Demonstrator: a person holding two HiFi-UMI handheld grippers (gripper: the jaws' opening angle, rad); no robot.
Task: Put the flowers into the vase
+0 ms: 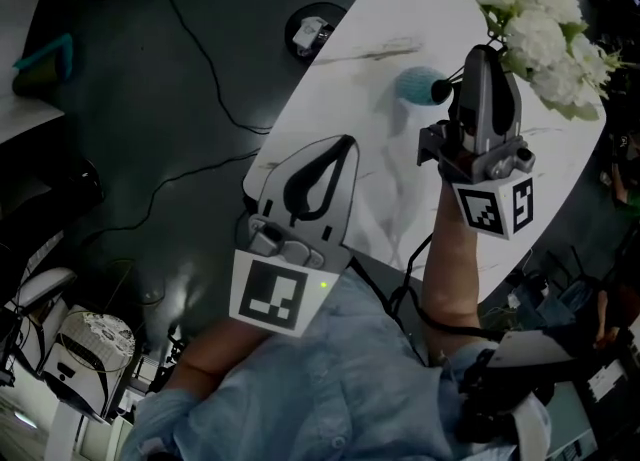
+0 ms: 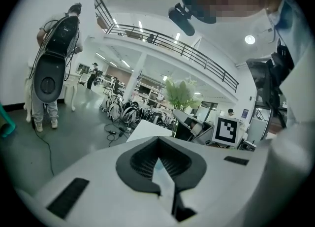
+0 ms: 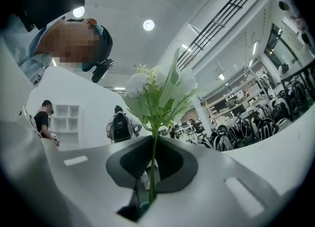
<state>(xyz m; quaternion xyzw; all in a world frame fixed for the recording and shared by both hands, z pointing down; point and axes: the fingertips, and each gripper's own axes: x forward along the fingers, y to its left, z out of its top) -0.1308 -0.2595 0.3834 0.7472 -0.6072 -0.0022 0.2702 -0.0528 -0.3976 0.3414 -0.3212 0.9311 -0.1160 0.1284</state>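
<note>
Looking down from the head view, the right hand-held gripper (image 1: 483, 51) is standing over the white marbled surface (image 1: 380, 9). The flowers (image 1: 545, 24), white heads with green leaves, are spreading just past its jaw tips. Its body is covering the stem, so the grip itself is hidden here. A teal round thing (image 1: 415, 84) is sitting on the surface just beside those tips, on the side toward the left hand-held gripper (image 1: 345, 146); I cannot tell whether it is the vase. The left one is hanging by the surface's near edge, tips meeting. The person's arms are being cut off at the bottom of the frame. A cable (image 1: 200, 59) is trailing across the dark floor (image 1: 150, 149).

In the left gripper view, the left hand-held gripper (image 2: 158, 140) is showing its jaws together, tip to tip. A pale sliver is sitting in the hollow behind the tips, and I cannot tell what it is. Ahead and to its right, the other gripper's marker cube (image 2: 227, 130) is facing the camera, with the flowers (image 2: 181, 93) rising just beside it.

The right gripper view is giving what the others are not. The right hand-held gripper (image 3: 153, 140) is clamping the green stem (image 3: 152, 167), which is running up between the pads to the flowers (image 3: 157, 88). By the stem's lower end a teal spot (image 3: 144, 206) is peeking out under the jaws, too small to make out.

The only print I am making out is the black-and-white squares on the marker cubes.
</note>
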